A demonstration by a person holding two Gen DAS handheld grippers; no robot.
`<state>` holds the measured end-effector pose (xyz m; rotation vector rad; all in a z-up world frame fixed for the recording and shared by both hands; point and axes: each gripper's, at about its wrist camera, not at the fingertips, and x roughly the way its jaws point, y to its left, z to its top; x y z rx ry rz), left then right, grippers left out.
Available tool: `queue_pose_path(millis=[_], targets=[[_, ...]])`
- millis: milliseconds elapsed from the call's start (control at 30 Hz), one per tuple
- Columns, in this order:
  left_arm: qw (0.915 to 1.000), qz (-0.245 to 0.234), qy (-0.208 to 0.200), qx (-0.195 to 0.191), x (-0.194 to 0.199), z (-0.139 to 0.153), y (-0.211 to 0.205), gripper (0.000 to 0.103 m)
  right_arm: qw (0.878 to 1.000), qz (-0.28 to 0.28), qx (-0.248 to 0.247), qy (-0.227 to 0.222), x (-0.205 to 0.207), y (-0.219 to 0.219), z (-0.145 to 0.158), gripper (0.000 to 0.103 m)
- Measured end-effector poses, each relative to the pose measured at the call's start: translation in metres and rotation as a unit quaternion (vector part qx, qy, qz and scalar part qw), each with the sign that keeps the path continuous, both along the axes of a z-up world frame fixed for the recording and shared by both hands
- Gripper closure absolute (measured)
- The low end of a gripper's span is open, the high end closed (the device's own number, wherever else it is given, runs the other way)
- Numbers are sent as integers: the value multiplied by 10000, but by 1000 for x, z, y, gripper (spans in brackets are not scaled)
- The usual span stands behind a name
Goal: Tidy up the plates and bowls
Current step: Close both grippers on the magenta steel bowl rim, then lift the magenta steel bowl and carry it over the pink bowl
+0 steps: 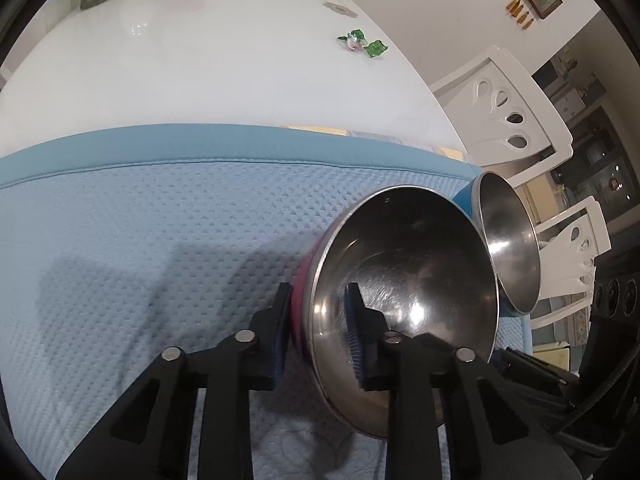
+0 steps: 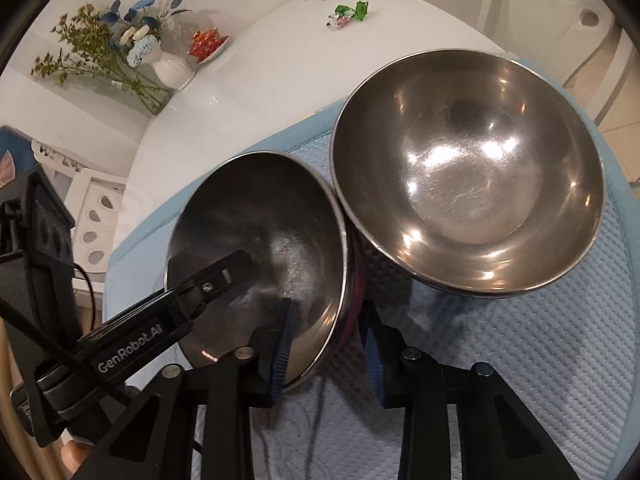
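A steel bowl with a pink outside [image 1: 420,264] [image 2: 272,232] lies tilted on a light blue quilted mat [image 1: 160,220] [image 2: 540,340]. My left gripper [image 1: 318,336] straddles its rim, one pad inside and one on the pink wall, shut on it. My right gripper [image 2: 326,350] clamps another part of the same rim in the same way. One finger of my left gripper [image 2: 224,274] reaches into that bowl from the left. A second steel bowl with a blue outside [image 1: 512,240] [image 2: 468,168] rests against the pink bowl's far side, held by nothing.
The mat covers the near end of a glossy white table [image 1: 200,60]. Green-wrapped candies [image 1: 362,42] [image 2: 348,12] lie further back. A white vase of flowers [image 2: 172,70] and a red cup on a saucer [image 2: 208,44] stand at the far end. White chairs [image 1: 516,116] flank the table.
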<state>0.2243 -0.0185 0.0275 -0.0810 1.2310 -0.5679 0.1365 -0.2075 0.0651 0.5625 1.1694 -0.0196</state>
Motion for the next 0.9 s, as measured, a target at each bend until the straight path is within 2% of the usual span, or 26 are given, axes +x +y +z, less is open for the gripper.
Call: queue_pose_path(millis=[100, 300, 433, 633, 900], targets=[[10000, 4, -8, -62, -8, 8, 7, 82, 10000, 77, 26, 24, -6, 2, 5, 75], [9995, -37, -310, 52, -46, 40, 18, 82, 9994, 211, -153, -209, -39, 19, 44, 75], [9988, 124, -473, -8, -84, 72, 37, 82, 9985, 401, -123, -358, -67, 33, 73, 75], [9971, 344, -673, -127, -146, 105, 59, 82, 9958, 728, -172, -526, -123, 57, 108, 75], [9973, 62, -732, -94, -216, 114, 68, 82, 9971, 612, -255, -385, -196, 76, 119, 75]])
